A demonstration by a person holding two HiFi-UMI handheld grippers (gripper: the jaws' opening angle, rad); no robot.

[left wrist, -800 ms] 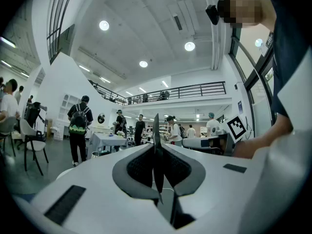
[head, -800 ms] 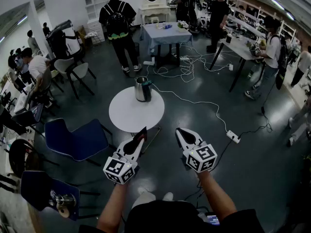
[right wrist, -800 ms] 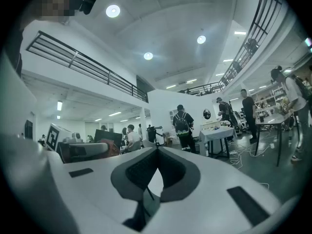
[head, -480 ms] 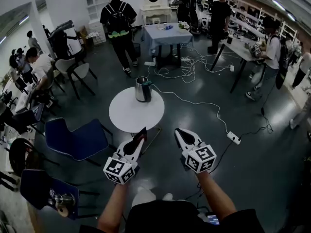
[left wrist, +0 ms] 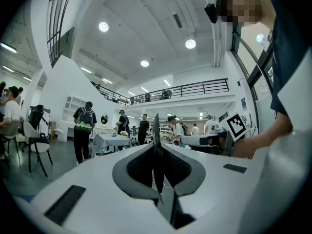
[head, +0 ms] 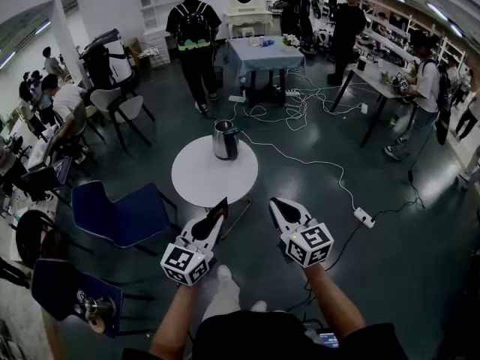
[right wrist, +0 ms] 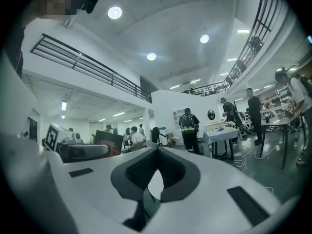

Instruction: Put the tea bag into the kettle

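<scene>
Toward the far side of the round white counter [head: 202,187], the kettle [head: 223,139] stands upright. Short of the counter's near rim, above the floor, the left gripper [head: 219,207] has its jaws closed on the tea bag [left wrist: 156,130], a thin dark sheet seen edge-on that projects past the tips. The right gripper [head: 276,204] has its jaws pressed together with nothing between them. Tea bag and kettle are well apart.

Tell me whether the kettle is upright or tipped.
Upright: the kettle stands on its base on the round table.
</scene>
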